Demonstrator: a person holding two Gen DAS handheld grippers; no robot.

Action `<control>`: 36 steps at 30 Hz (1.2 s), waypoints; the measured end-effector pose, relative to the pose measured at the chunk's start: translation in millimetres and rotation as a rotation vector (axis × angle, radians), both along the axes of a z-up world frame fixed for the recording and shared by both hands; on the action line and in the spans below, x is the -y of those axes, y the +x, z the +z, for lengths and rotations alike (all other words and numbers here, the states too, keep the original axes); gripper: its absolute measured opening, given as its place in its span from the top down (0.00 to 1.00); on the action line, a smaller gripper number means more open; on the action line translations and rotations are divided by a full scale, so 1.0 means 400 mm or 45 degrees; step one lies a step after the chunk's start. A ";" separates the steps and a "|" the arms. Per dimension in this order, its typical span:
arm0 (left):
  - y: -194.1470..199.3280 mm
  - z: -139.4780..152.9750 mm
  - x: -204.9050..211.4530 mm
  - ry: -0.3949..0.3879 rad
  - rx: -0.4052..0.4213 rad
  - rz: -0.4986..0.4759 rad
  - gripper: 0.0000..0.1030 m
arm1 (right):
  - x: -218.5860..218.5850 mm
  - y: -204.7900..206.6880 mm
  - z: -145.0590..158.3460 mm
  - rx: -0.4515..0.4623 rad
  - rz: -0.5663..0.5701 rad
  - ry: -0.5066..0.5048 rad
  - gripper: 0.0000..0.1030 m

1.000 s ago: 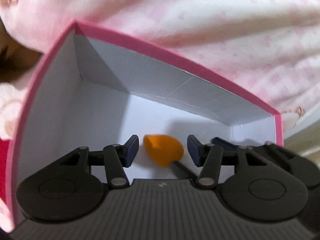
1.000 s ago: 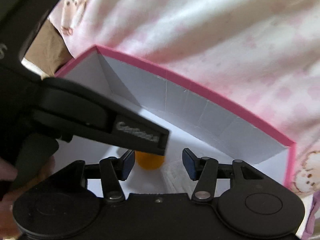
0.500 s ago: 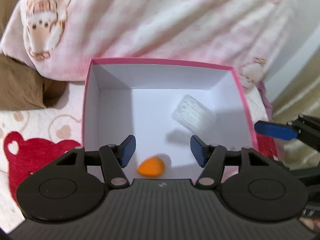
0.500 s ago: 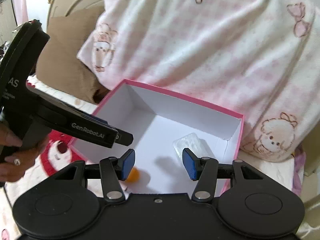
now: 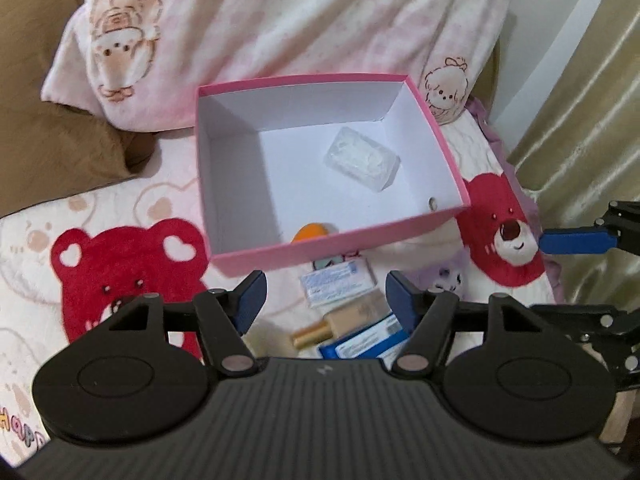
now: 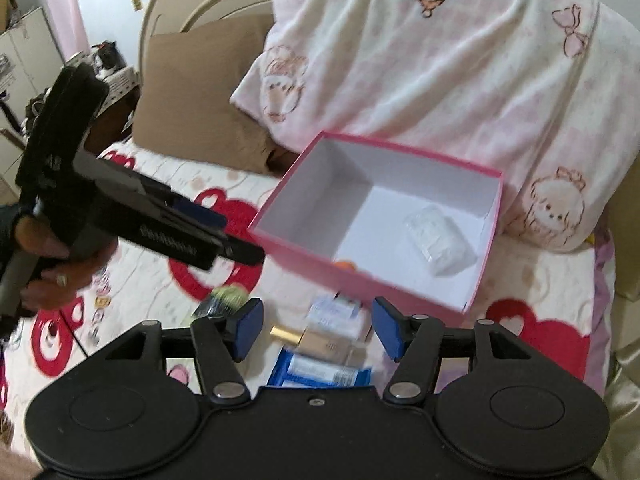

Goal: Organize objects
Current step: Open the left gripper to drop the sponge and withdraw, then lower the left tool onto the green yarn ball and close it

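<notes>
Blue pads of our left gripper (image 5: 324, 300) sit low in the left wrist view, jaws opening with nothing between them; the right gripper (image 6: 318, 330) in its own view is likewise opening and empty. Just beyond both, at lower centre, lies the small pile not yet sorted on the cream bedspread with red bear prints (image 5: 120, 256): a white and blue rectangular carton (image 5: 338, 282) nearest the box, a beige bottle with a gold cap (image 5: 340, 322) under it, and a blue flat packet (image 6: 320, 372) closest to us. The bottle's long axis runs slantwise, cap toward the lower left in the left wrist view, so we judge that the jaws should close across its narrow body. Both grippers frame the pile almost alike; neither looks clearly nearer.

Past the pile, toward centre frame, stands the open pink cardboard box with white inside (image 5: 440, 140). Within it rest an orange egg-shaped sponge (image 5: 310, 232) against the near wall and a clear plastic wrapped pack (image 5: 362, 158) toward the far right corner. Behind the box heaps a pink checked blanket with cartoon figures (image 5: 280, 20).
</notes>
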State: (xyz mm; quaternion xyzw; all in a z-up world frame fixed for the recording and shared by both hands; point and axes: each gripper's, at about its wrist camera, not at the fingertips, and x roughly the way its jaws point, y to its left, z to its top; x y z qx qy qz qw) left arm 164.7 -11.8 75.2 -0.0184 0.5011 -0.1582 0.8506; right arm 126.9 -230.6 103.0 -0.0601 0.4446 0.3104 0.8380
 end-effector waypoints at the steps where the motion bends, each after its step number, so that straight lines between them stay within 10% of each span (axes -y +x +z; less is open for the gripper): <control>1: -0.013 0.003 -0.010 0.005 0.006 0.003 0.35 | 0.004 -0.016 -0.008 -0.007 -0.003 0.001 0.33; 11: -0.103 -0.030 -0.086 0.025 0.011 0.040 0.23 | -0.013 -0.128 -0.071 -0.041 -0.003 0.009 0.12; 36: -0.159 -0.278 -0.204 -0.111 -0.081 0.101 0.09 | -0.269 -0.135 -0.323 -0.218 0.112 0.216 0.13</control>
